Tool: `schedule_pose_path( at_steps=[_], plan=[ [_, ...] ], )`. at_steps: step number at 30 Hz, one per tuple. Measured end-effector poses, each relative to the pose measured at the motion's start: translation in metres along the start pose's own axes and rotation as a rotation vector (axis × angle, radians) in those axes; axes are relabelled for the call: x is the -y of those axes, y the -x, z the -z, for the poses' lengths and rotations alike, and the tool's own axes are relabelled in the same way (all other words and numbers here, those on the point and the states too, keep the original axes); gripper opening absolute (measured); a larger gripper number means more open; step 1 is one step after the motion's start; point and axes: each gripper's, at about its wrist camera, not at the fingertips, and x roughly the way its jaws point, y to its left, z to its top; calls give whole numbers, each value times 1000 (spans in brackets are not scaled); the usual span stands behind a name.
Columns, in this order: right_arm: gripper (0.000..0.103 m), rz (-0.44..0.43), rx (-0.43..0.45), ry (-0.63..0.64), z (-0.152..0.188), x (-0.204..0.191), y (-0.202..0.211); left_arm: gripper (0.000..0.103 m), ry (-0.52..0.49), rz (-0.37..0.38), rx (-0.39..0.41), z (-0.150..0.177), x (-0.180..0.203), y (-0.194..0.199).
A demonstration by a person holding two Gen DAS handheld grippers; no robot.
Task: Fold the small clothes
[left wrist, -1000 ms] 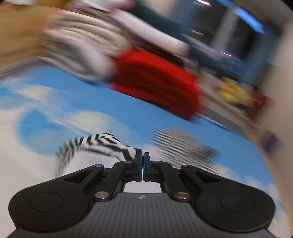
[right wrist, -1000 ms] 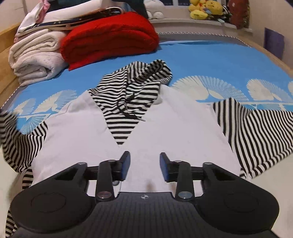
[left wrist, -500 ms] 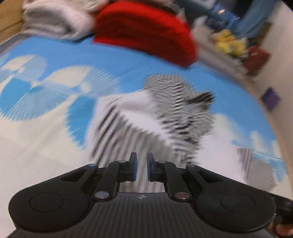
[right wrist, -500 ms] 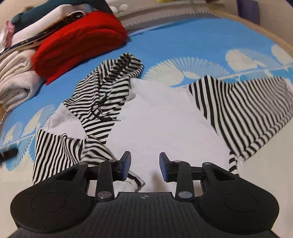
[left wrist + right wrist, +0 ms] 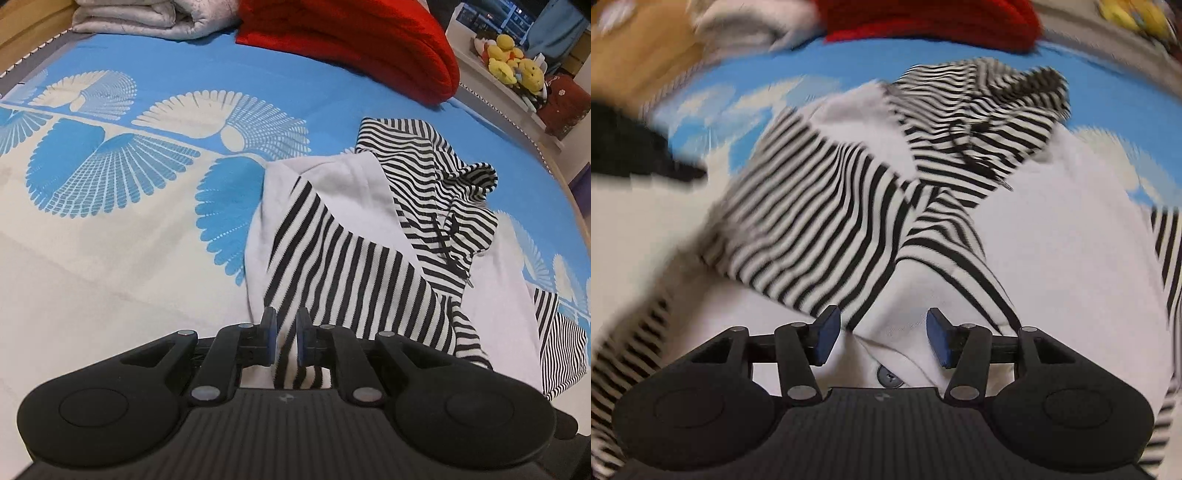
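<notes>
A small white hoodie (image 5: 354, 192) with black-and-white striped sleeves and hood (image 5: 436, 184) lies on the bed. One striped sleeve (image 5: 332, 266) is folded across its white body. My left gripper (image 5: 282, 339) hovers over that sleeve's end, jaws a narrow gap apart, with the striped cloth showing in the gap but not pinched. My right gripper (image 5: 882, 339) is low over the white body (image 5: 1052, 240) near a dark button (image 5: 890, 376). Its jaws are opening, and nothing is clamped between the pads. The folded sleeve (image 5: 820, 221) lies just ahead of it.
A blue and cream bedspread (image 5: 110, 166) covers the bed. At the far side are a folded red blanket (image 5: 354, 40) and pale folded blankets (image 5: 147, 18). Yellow plush toys (image 5: 513, 62) sit on a ledge. The other striped sleeve (image 5: 561, 350) spreads to the right.
The left gripper, earlier shut on the lifted striped sleeve, has come down and parted slightly; the sleeve now lies across the white body. The right gripper moved in low over the hoodie and widened.
</notes>
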Motion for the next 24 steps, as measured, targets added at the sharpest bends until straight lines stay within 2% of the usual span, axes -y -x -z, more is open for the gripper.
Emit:
schedule_pose_path(
  at_steps=[1, 2, 3, 5, 8, 11, 13, 16, 17, 20, 23, 24],
  plan=[
    [50, 40, 0, 47, 0, -4, -4, 10, 0, -1, 1, -1, -1, -1],
    [35, 76, 5, 80, -1, -6, -6, 10, 1, -4, 1, -1, -2, -1],
    [5, 93, 13, 77, -2, 0, -6, 10, 3, -8, 1, -2, -3, -2],
    [3, 84, 69, -20, -13, 21, 7, 10, 4, -12, 2, -2, -5, -3],
    [3, 56, 251, -185, -29, 68, 46, 10, -2, -5, -4, -1, -6, -6],
    [4, 131, 330, -351, -33, 124, 64, 10, -8, 3, -18, 1, -2, -11],
    [6, 205, 300, -504, -27, 167, 60, 10, -15, 9, -25, 3, 2, -14],
    [25, 296, 219, -709, -12, 208, 51, 10, -25, 23, -35, 4, 7, -17],
    [30, 287, 207, -766, -5, 215, 51, 10, -31, 28, -42, 5, 10, -19],
    [33, 165, 168, -859, 5, 225, 42, 10, -54, 44, -62, 9, 18, -25],
    [48, 126, 92, -905, 15, 220, 30, 10, -80, 46, -80, 14, 26, -30],
    [49, 129, 54, -919, 18, 220, 23, 10, -87, 46, -83, 15, 27, -31]
  ],
)
